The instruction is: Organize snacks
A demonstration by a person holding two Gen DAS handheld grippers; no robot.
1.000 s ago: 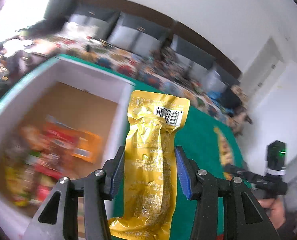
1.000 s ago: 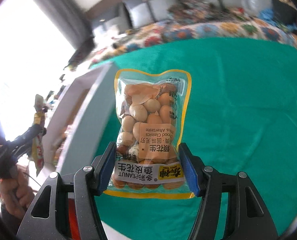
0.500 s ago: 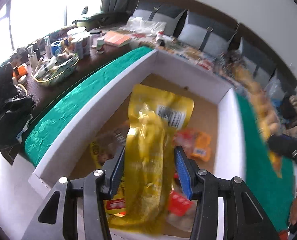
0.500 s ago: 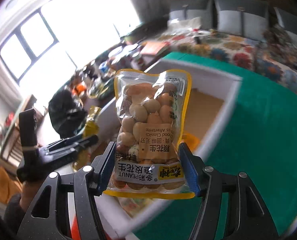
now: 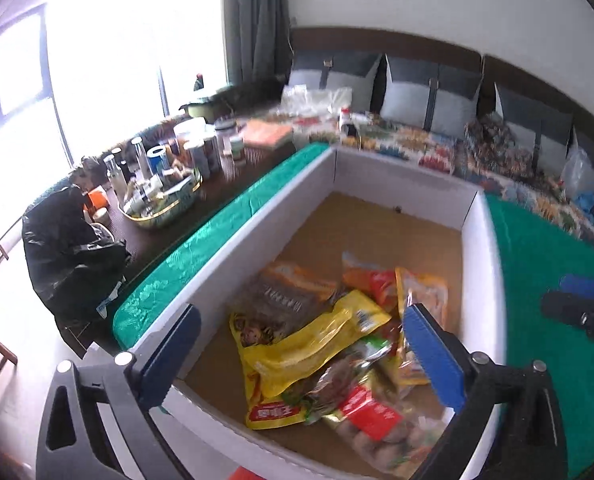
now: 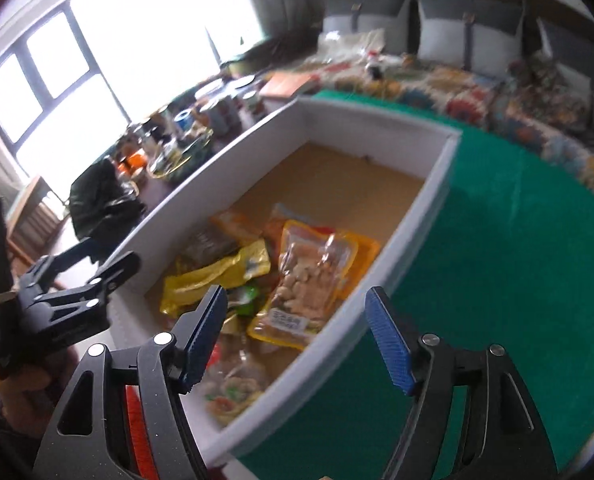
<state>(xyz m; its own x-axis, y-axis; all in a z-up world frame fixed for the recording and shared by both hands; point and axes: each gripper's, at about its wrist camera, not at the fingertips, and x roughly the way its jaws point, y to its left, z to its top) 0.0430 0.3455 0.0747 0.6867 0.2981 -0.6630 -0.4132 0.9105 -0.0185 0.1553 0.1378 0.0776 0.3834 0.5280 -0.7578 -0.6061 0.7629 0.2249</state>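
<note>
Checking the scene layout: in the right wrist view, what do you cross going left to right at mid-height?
Left gripper → yellow packet → peanut bag → box right wall → green cloth.

We can make out very little lettering here. In the left wrist view, the yellow packet [image 5: 305, 344] lying in the white box [image 5: 479, 264] carries a red band at its near end with white characters, too blurred for us to read, and a small white patch like a barcode label near its far end. In the right wrist view, the peanut pouch [image 6: 309, 284] shows a white strip with dark print along its near edge, but we cannot read it.
</note>
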